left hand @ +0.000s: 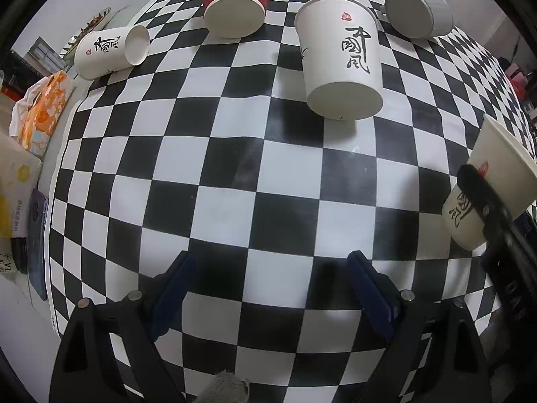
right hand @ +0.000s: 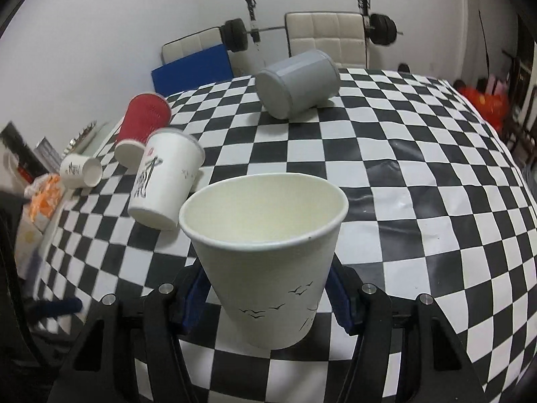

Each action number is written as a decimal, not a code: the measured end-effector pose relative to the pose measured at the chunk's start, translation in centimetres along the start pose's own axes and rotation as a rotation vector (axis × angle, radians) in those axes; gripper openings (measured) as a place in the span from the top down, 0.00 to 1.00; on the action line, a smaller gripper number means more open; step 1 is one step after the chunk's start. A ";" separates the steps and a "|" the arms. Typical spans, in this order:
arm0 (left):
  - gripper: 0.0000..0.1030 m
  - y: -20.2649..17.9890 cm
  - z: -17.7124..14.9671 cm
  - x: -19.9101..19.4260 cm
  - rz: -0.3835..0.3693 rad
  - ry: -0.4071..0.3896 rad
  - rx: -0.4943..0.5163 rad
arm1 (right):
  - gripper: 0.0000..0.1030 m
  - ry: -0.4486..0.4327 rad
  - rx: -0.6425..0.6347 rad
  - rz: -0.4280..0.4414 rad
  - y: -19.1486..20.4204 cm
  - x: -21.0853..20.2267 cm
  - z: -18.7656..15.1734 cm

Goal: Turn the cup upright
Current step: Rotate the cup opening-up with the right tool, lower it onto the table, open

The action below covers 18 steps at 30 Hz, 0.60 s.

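Observation:
My right gripper (right hand: 266,288) is shut on a white paper cup (right hand: 268,268) with small bird prints, mouth up, slightly tilted, held just above the checkered table (right hand: 419,208). The same cup shows at the right edge of the left wrist view (left hand: 486,198), with a dark finger (left hand: 486,201) across it. My left gripper (left hand: 272,288) is open and empty over the table's near middle. Another white cup with black calligraphy (left hand: 339,57) stands upside down ahead of it; it also shows in the right wrist view (right hand: 164,181).
A red cup (left hand: 235,3) stands upside down at the back. A small white cup (left hand: 110,52) and a grey cup (left hand: 419,11) lie on their sides. Boxes and an orange packet (left hand: 43,110) sit off the left edge. Chairs and a barbell (right hand: 312,30) stand behind.

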<state>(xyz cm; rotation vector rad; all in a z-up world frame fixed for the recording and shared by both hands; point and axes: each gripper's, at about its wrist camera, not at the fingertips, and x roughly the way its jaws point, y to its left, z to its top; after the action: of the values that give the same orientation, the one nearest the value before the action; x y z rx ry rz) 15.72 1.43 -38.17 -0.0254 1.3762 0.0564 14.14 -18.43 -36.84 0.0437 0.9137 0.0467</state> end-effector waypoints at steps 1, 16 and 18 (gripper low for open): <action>0.11 0.2 0.2 0.1 0.001 0.001 0.000 | 0.38 -0.015 -0.012 -0.005 0.4 -0.3 -0.2; 0.11 3.7 -2.9 -1.9 0.051 -0.060 0.015 | 0.16 0.118 0.020 -0.069 0.1 -2.5 -3.2; 0.11 3.9 -3.4 -2.8 0.060 -0.081 0.022 | 0.16 0.138 0.027 -0.094 -0.1 -3.4 -3.6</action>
<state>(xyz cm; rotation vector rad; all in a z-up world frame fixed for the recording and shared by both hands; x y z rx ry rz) 11.58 5.08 -35.99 0.0363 1.2963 0.0908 9.27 -18.62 -36.34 0.0225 1.0537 -0.0508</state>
